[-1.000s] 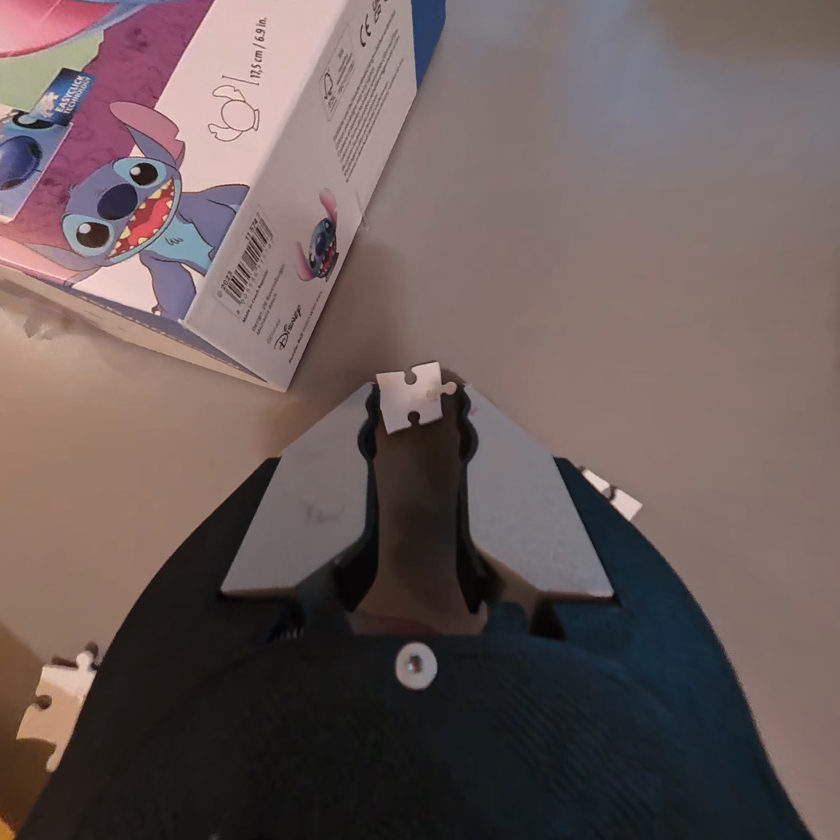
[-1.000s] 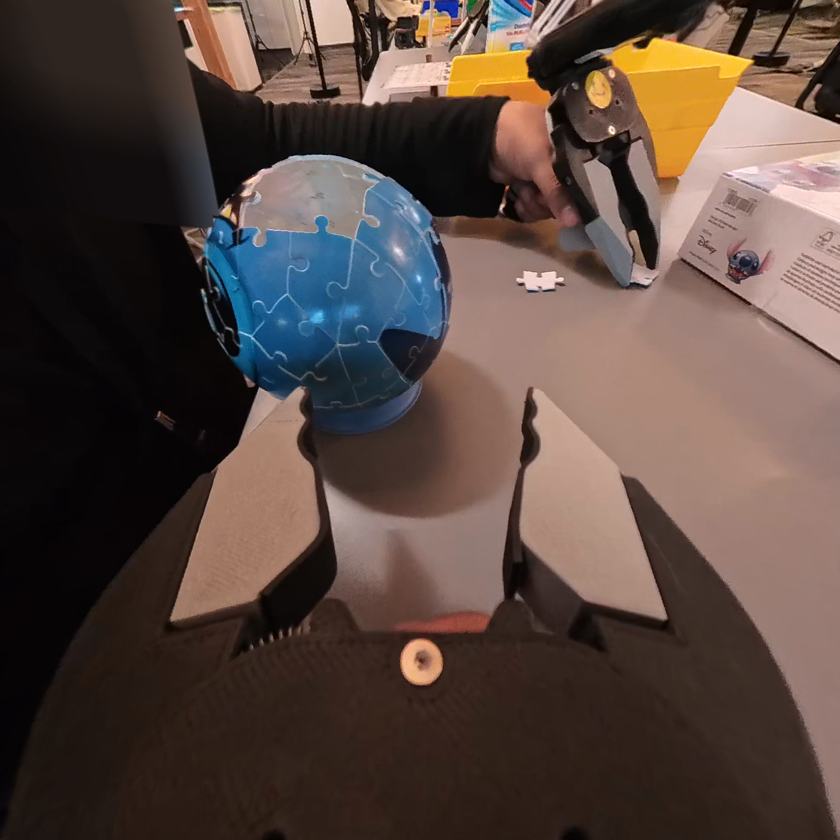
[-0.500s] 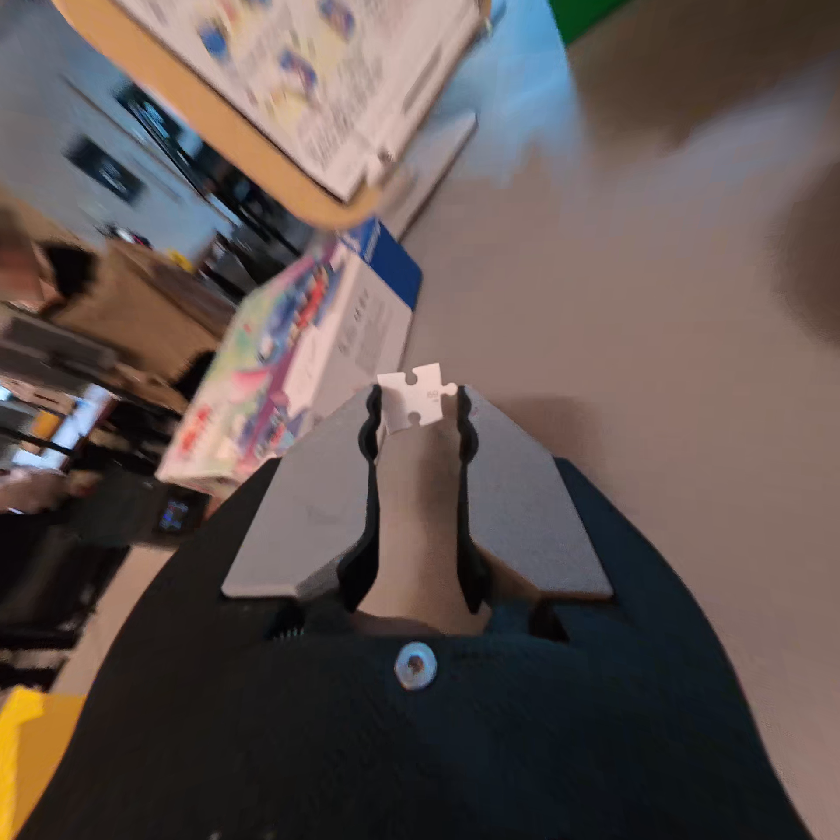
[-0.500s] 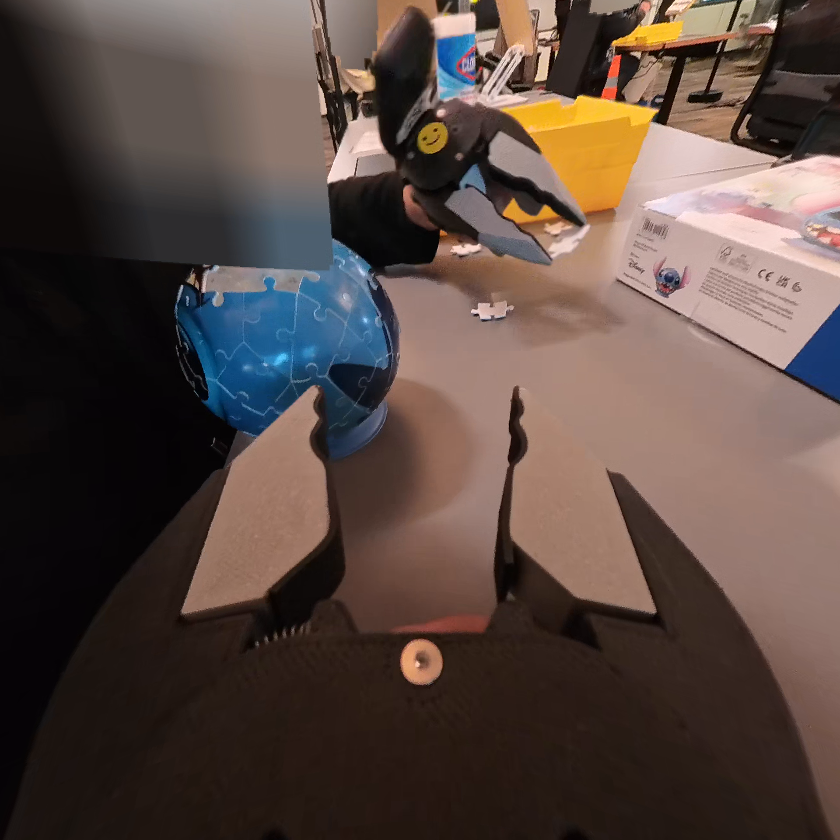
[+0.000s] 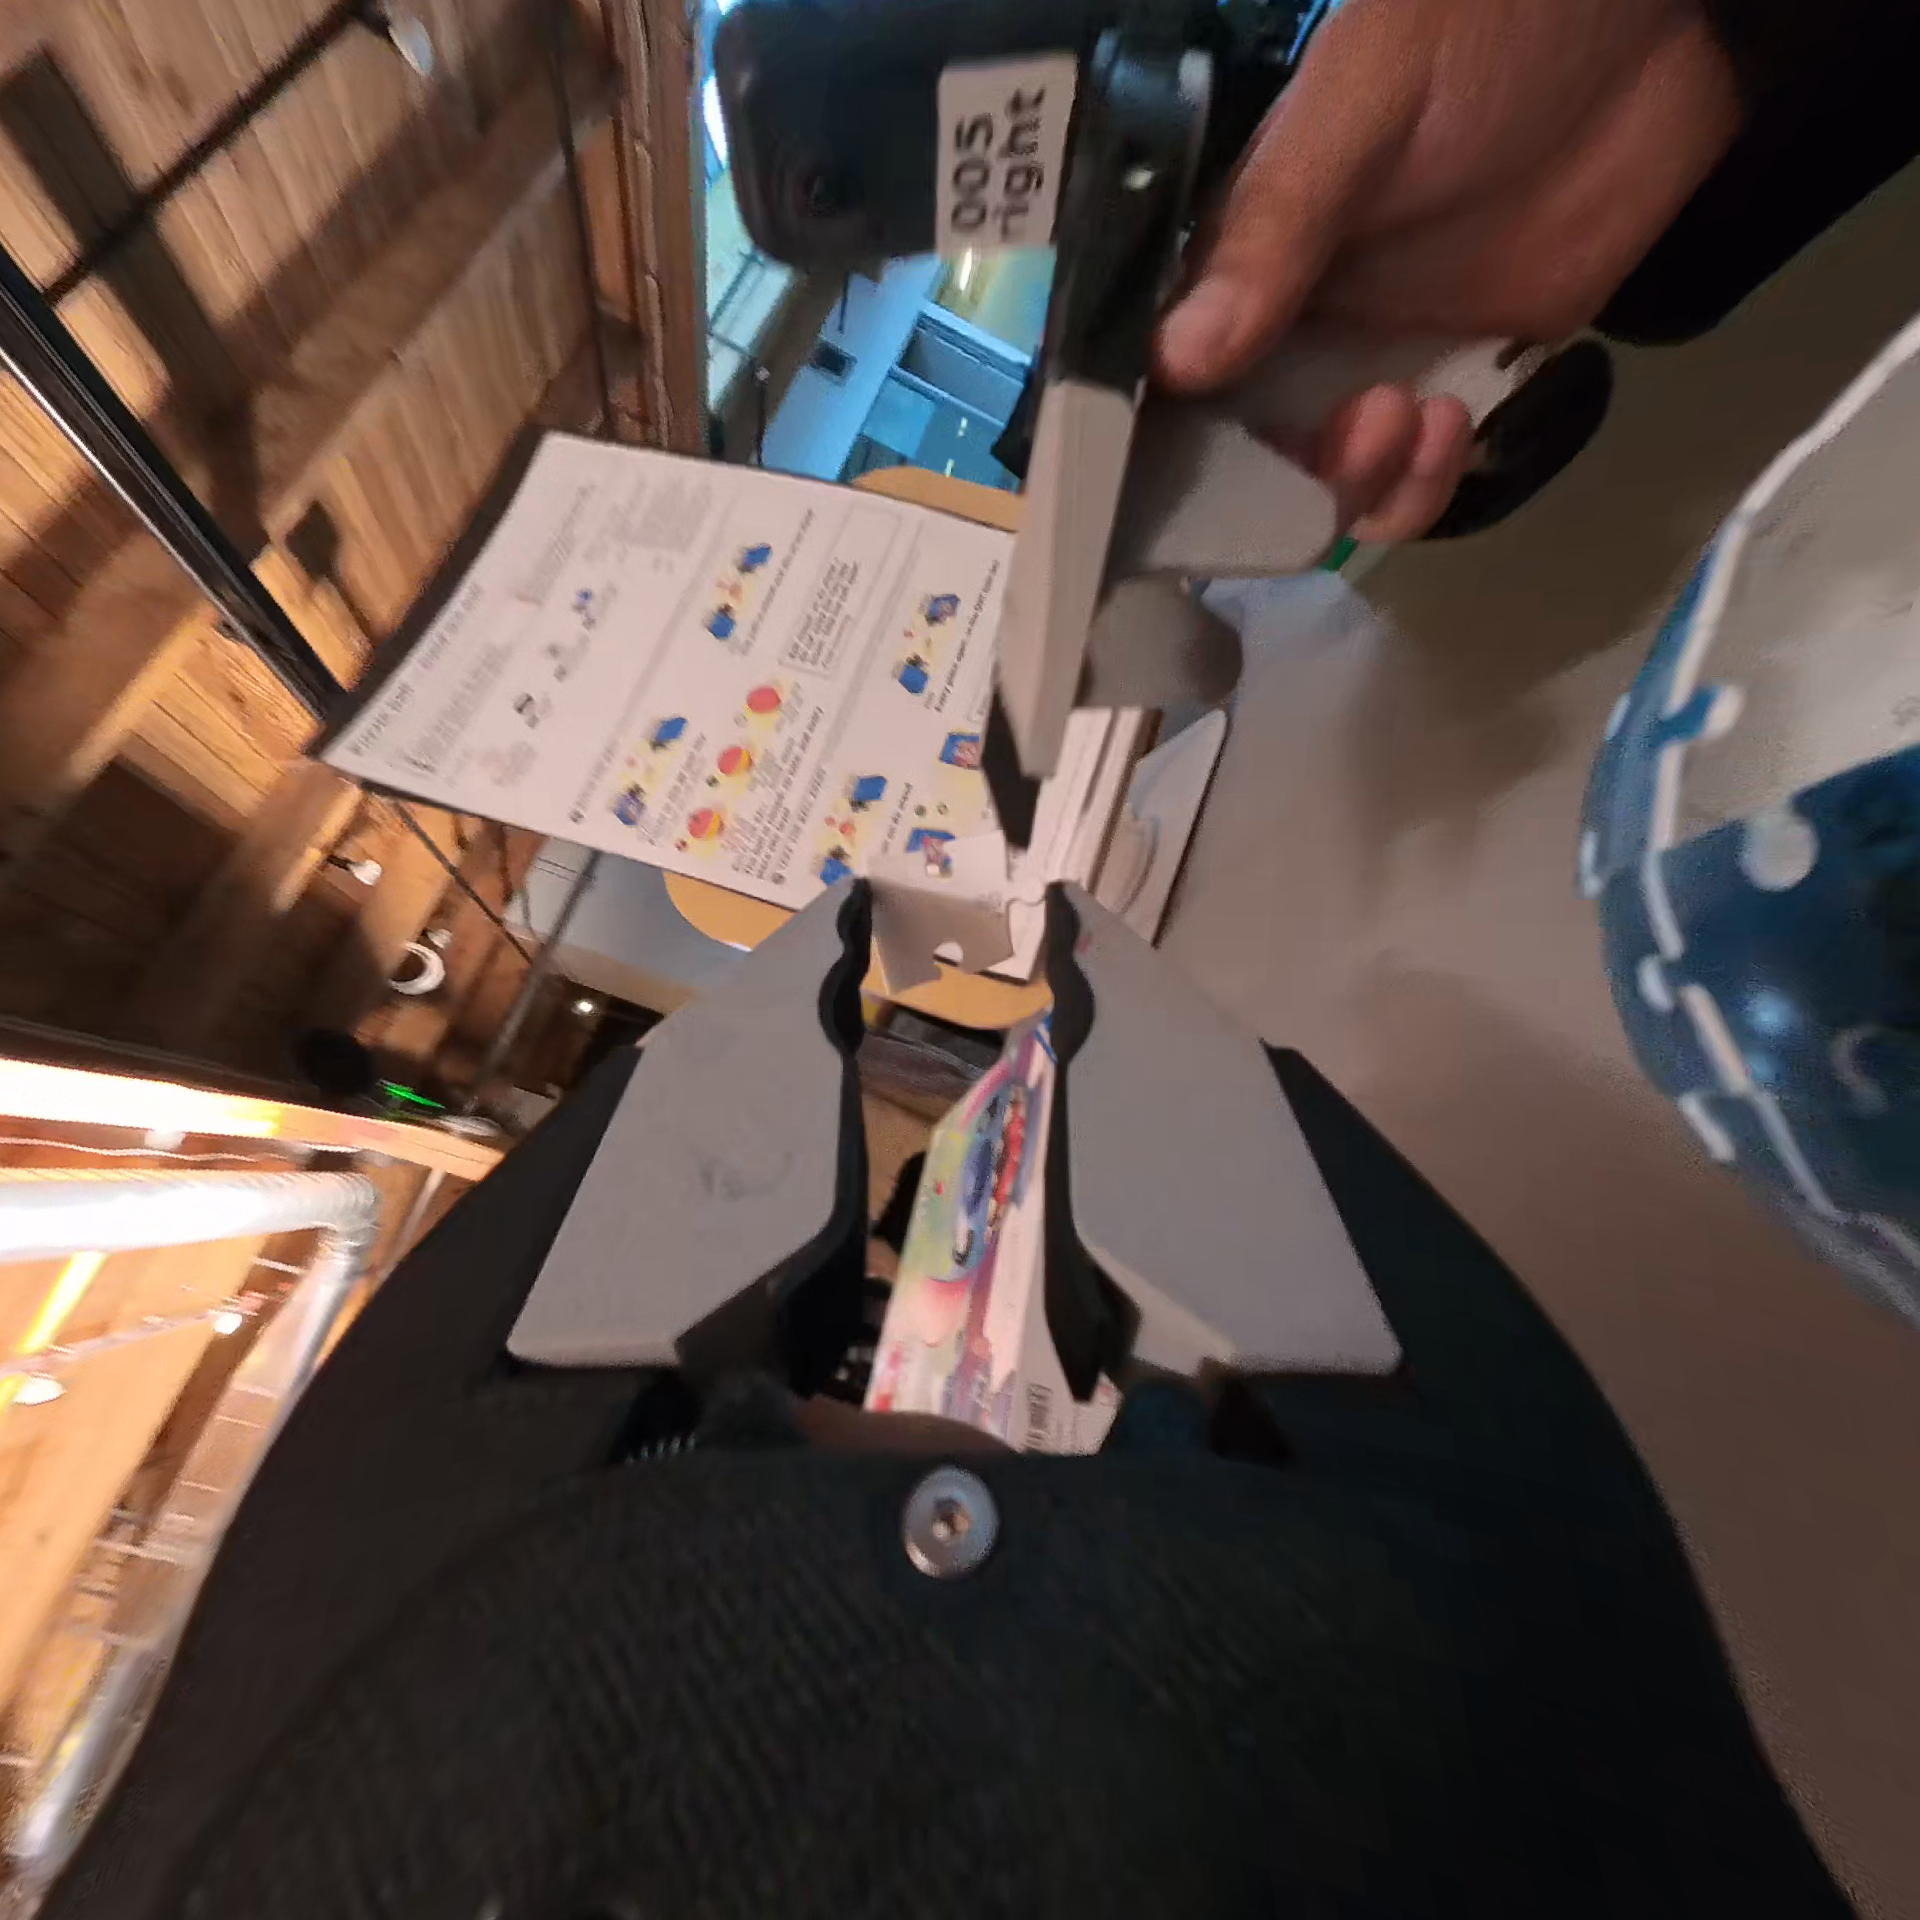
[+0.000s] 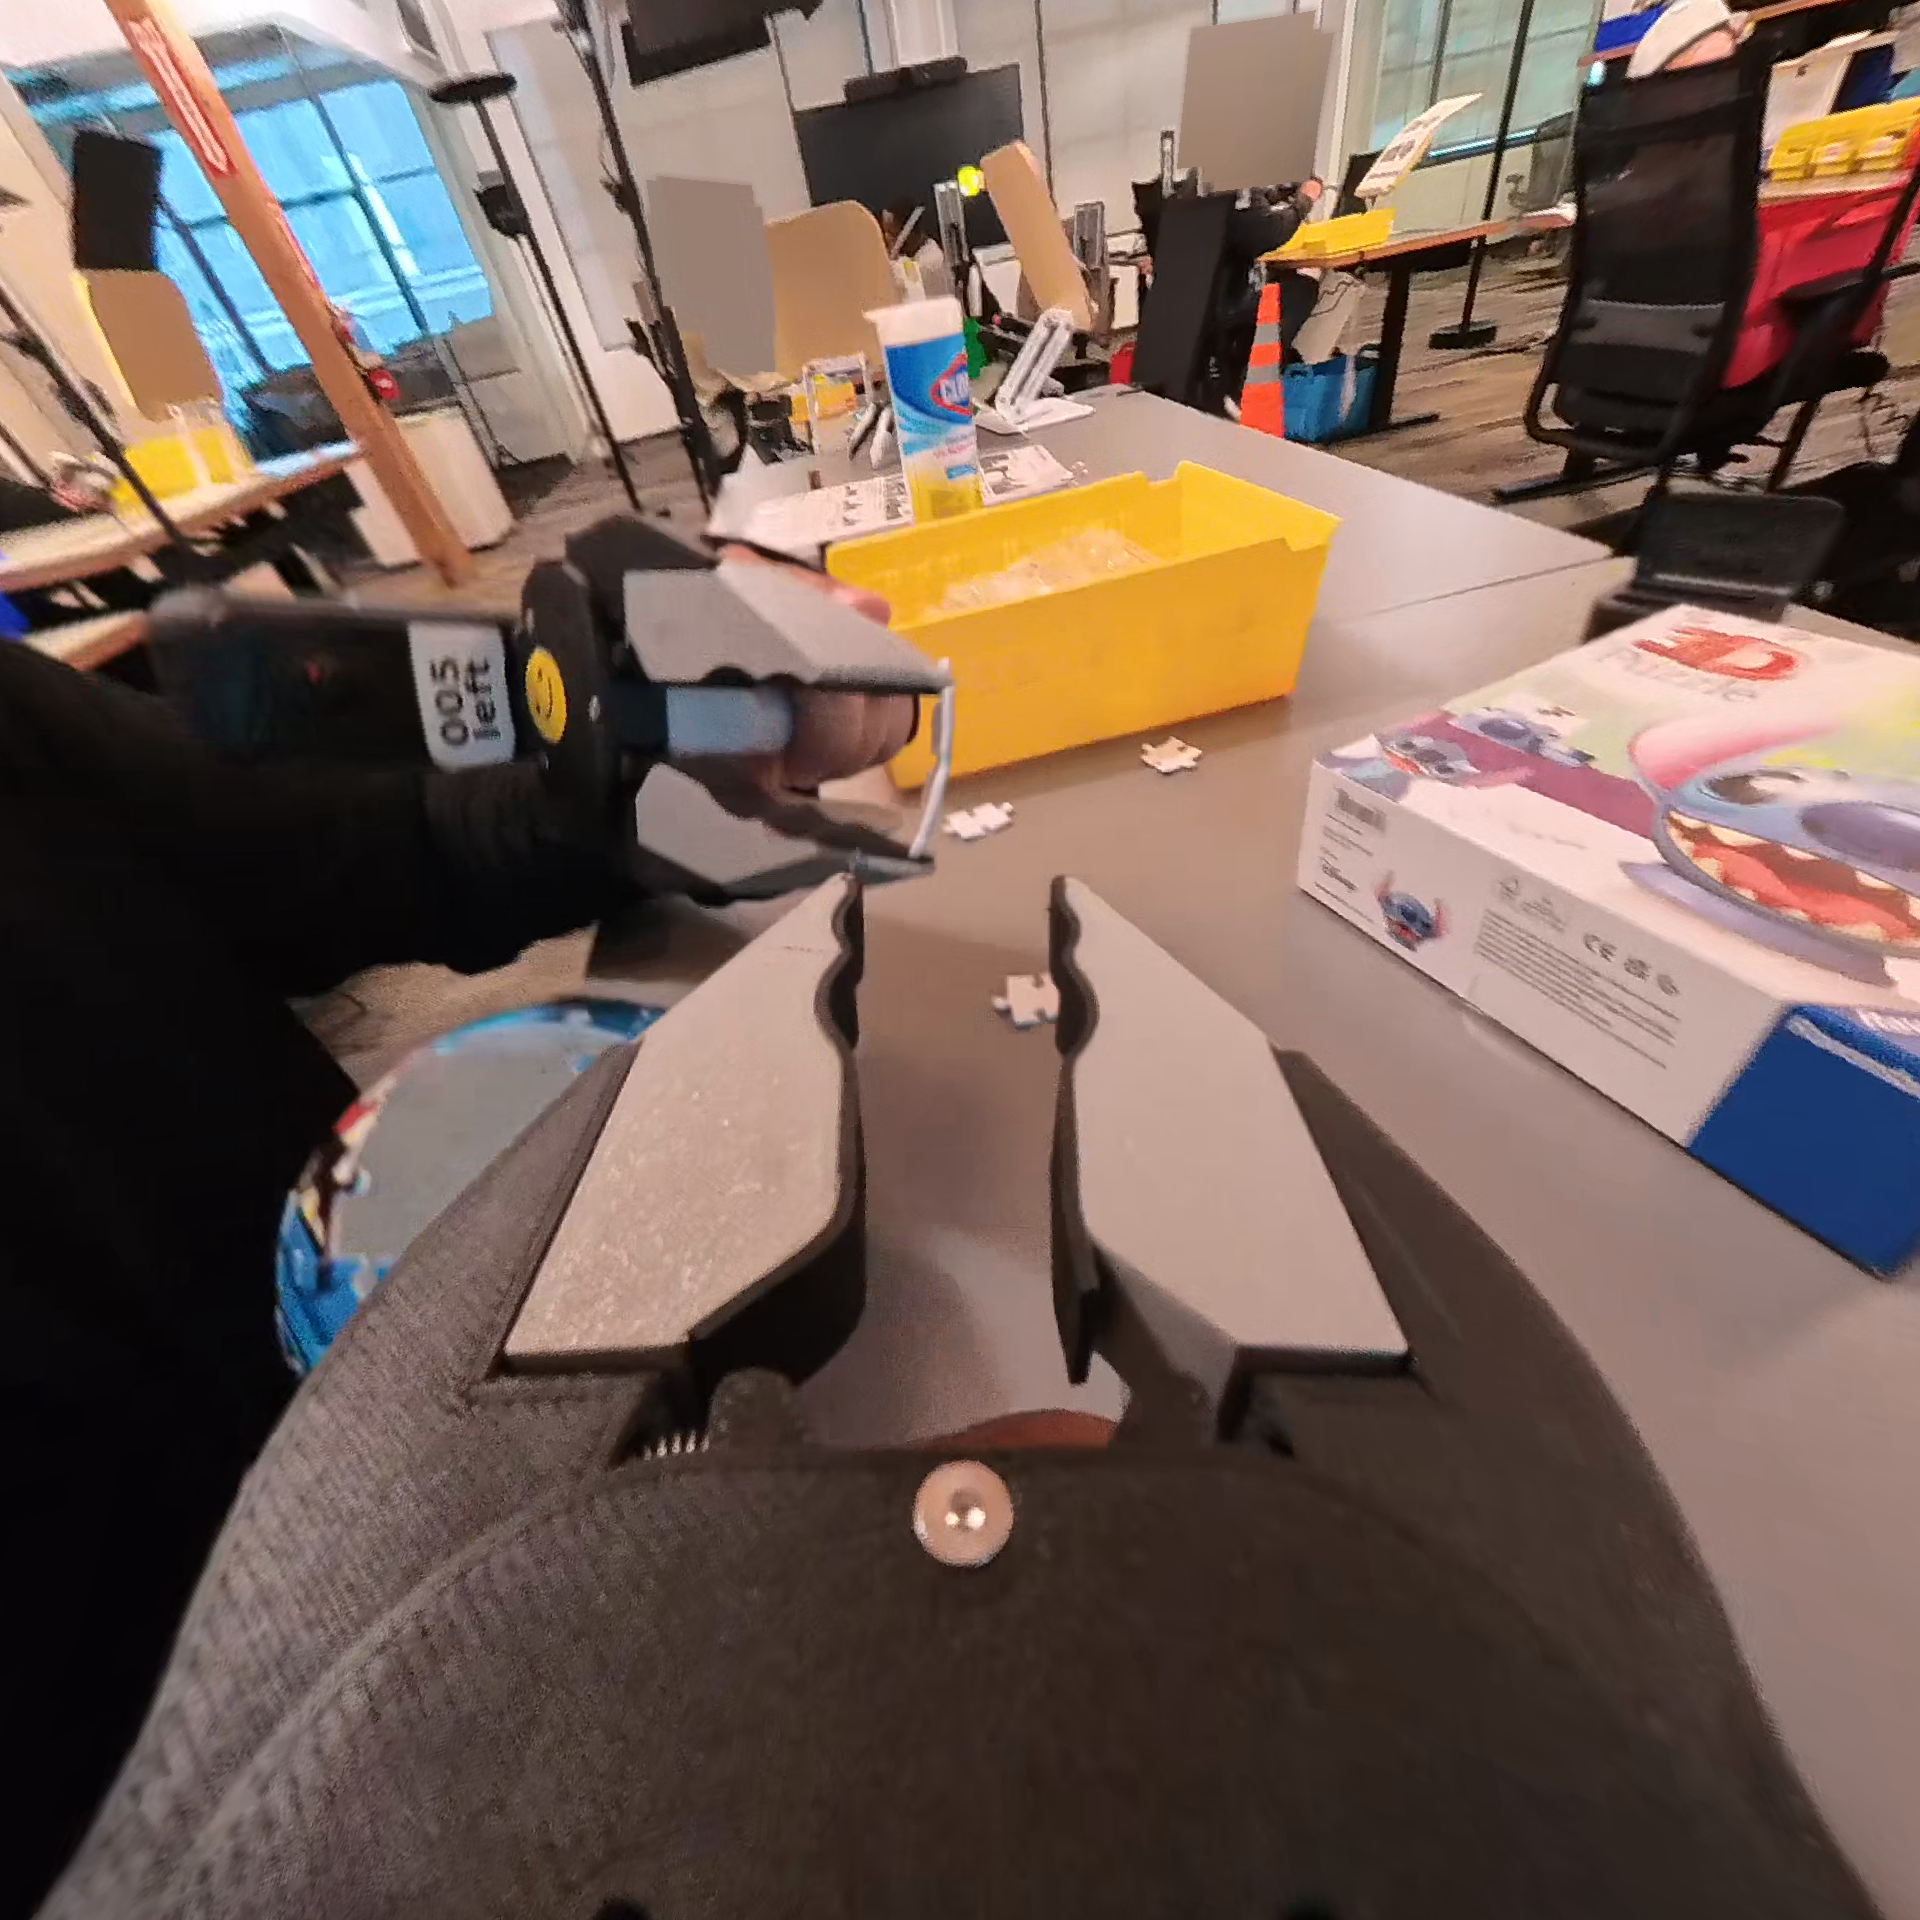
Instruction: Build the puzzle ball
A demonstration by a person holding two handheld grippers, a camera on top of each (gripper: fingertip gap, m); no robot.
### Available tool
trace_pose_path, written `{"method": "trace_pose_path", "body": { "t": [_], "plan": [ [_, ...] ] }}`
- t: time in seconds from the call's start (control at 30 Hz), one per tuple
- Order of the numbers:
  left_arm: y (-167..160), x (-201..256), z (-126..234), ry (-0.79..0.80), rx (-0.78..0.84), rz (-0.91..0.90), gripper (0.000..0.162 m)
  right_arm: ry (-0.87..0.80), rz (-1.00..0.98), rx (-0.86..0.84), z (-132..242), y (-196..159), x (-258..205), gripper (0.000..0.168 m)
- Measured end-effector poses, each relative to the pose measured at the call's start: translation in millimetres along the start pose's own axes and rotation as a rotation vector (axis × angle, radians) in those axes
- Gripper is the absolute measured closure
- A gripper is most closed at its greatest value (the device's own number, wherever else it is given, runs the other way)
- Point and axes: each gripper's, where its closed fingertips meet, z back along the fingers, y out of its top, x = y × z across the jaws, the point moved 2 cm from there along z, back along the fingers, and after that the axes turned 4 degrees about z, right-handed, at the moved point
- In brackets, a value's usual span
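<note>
A: Left wrist view: the left gripper (image 5: 954,914) pinches a pale puzzle piece (image 5: 940,928) by its edges at frame centre. The puzzle ball (image 5: 1766,883) is at the right edge. I'd keep the squeeze steady and turn the piece's tab toward a gap.

B: The ball is cut off and blurred, so I can't pick out the gap.

A: Right wrist view: the right gripper (image 6: 954,935) gapes with nothing between its fingers; the ball (image 6: 416,1143) peeks out lower left.

B: It's mostly hidden behind the gripper body.

Open-plan office or lab, rows of desks (image 6: 1403,244), black office chair (image 6: 1683,270), traffic cone (image 6: 1263,364), yellow parts bin (image 6: 1091,623)
</note>
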Motion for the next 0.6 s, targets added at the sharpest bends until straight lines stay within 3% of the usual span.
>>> {"method": "trace_pose_path", "body": {
  "t": [0.03, 0.13, 0.27, 0.43, 0.6],
  "plan": [
    [5, -1, 2, 0.014, 0.006, -0.025, 0.132, 0.019, -0.015, 0.018, -4, 5, -4, 0.135],
    [16, 0, 7, 0.030, 0.023, -0.064, 0.130, 0.074, -0.019, 0.059, -10, 16, -20, 0.135],
    [24, -3, 15, 0.063, 0.038, -0.078, 0.131, 0.049, 0.044, 0.039, -16, 15, -30, 0.168],
    [35, -2, 32, 0.066, 0.098, -0.057, 0.137, -0.011, 0.146, 0.012, -15, 18, -42, 0.168],
    [31, -10, 61, -0.017, 0.109, 0.122, 0.141, -0.131, 0.427, -0.154, 4, 11, -59, 0.168]
  ]
}}
